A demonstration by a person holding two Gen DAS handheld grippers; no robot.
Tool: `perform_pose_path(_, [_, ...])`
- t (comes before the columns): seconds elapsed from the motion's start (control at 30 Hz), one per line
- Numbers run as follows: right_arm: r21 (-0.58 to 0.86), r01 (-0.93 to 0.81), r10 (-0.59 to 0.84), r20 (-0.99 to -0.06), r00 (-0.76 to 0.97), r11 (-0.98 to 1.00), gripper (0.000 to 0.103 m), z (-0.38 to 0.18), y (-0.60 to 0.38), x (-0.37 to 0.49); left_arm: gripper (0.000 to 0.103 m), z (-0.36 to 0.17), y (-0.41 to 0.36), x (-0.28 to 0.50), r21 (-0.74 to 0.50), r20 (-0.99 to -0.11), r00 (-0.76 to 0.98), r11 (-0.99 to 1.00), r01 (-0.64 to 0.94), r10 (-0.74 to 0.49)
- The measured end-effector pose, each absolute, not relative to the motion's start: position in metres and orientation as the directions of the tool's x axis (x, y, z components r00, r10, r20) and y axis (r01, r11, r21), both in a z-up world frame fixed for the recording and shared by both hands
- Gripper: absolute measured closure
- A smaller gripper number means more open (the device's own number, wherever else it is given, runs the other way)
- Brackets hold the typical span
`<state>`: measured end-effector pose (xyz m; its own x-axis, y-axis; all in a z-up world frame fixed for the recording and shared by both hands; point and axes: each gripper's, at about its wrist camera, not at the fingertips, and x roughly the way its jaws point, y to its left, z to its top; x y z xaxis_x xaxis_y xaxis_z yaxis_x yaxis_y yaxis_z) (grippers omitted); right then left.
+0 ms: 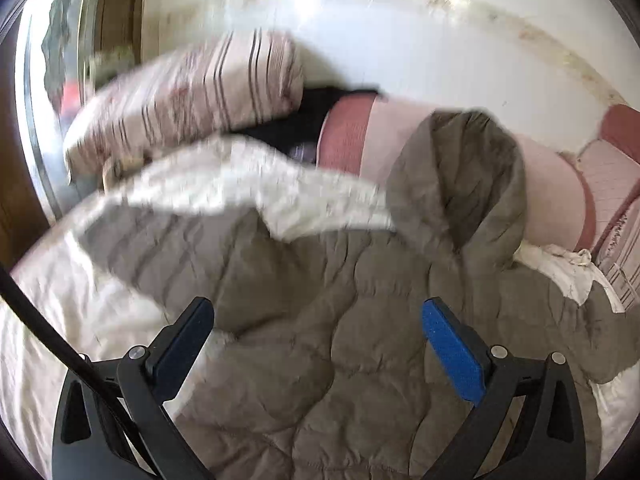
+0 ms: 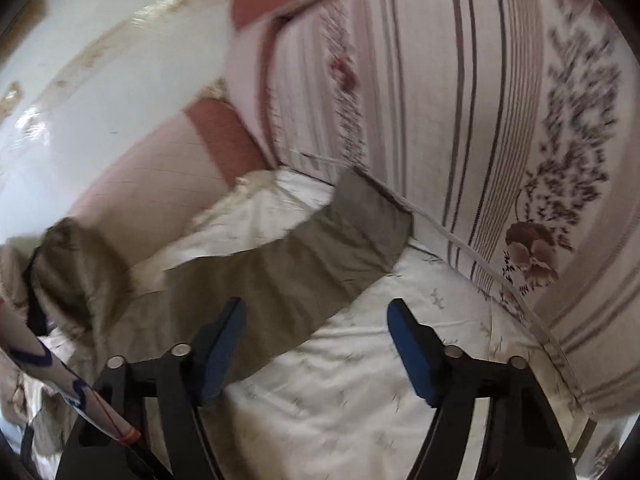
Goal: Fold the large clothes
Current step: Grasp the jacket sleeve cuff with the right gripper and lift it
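Folding has barely begun: the quilted olive jacket (image 1: 320, 320) lies spread and rumpled beneath the released left gripper (image 1: 316, 316), its sleeve (image 2: 288, 264) just ahead of the empty, parted right gripper (image 2: 316, 316)

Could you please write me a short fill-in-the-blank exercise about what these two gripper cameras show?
1. The quilted jacket spread on the bed is ____ in colour.
2. In the right wrist view, the jacket's sleeve lies stretched over the ____ bedsheet.
3. The left gripper hangs above the jacket with jaws ____.
4. The big pillow beside the sleeve bears a striped and ____ pattern.

Missing words: olive-brown; white; open; floral
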<state>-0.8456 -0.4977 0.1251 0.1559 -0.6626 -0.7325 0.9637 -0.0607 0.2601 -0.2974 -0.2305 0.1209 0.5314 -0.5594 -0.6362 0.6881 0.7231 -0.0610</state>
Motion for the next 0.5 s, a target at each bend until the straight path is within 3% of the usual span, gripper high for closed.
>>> perform_pose_path(0.1, [0.262, 0.958, -0.647, -0.751, 0.128, -0.115, 0.032, 0.106, -0.528, -0.861, 0.0, 0.106, -0.238, -0.291, -0.065, -0.685, 0.494, 0.721, 0.69, -0.535])
perform_pose_path(0.5, [0.204, 0.954, -0.607, -0.794, 0.029, -0.221, 0.032, 0.053, -0.601, -0.881, 0.0, 0.091, -0.257, -0.317, 0.046, -0.655, 0.527, 0.668, 0.743, -0.541])
